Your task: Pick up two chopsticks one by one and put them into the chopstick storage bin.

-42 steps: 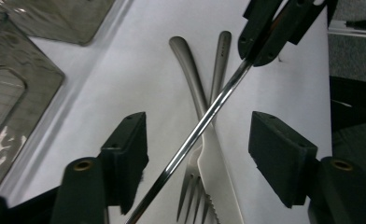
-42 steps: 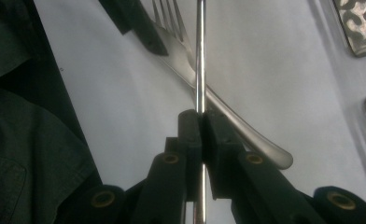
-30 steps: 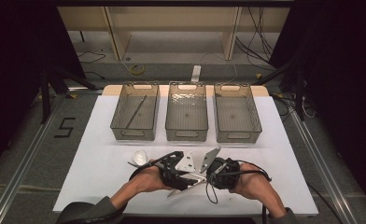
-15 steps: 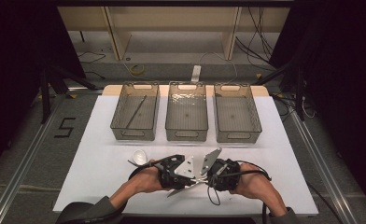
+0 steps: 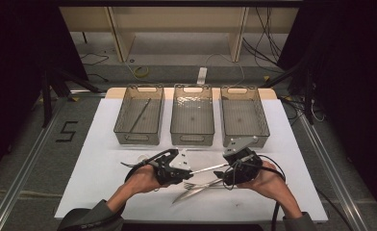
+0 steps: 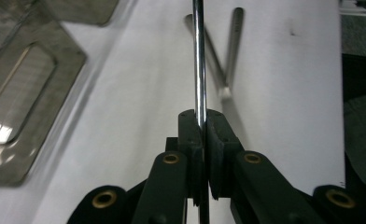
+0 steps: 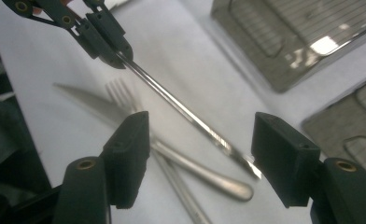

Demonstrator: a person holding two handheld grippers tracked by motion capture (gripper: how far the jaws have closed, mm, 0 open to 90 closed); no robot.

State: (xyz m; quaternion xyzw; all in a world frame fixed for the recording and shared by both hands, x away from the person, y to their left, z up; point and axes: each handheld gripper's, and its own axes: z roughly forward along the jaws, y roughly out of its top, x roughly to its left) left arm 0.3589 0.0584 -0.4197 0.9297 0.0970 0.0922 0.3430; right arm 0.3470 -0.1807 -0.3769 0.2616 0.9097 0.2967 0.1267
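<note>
Thin polished metal rod, likely a chopstick point(image 6: 199, 56), pinched at one end between the pressed-together jaws of the left gripper point(image 5: 185, 169), held level above the white table point(image 5: 95, 173) near its front edge; far end running between the jaws of the right gripper point(image 7: 197, 154), which have just been opening and now stand spread, pads clear of the rod on both sides. Beneath it, lying crossed on the table: a fork point(image 7: 120, 95) and a knife point(image 7: 78, 95), touching each other, just below and between both grippers. Beyond, three clear mesh-patterned bins side by side along the far part of the table: left bin point(image 5: 124, 126) holding one slim dark stick laid diagonally, middle bin point(image 5: 177, 126) and right bin point(image 5: 263, 126) with bare floors as far as visible. Small pale round object point(image 5: 142, 156) on the table just in front of the left bin, too small to identify. Open white surface to the left and right of the hands; front edge of the table close under the forearms; metal rails flanking the table on both sides.
</note>
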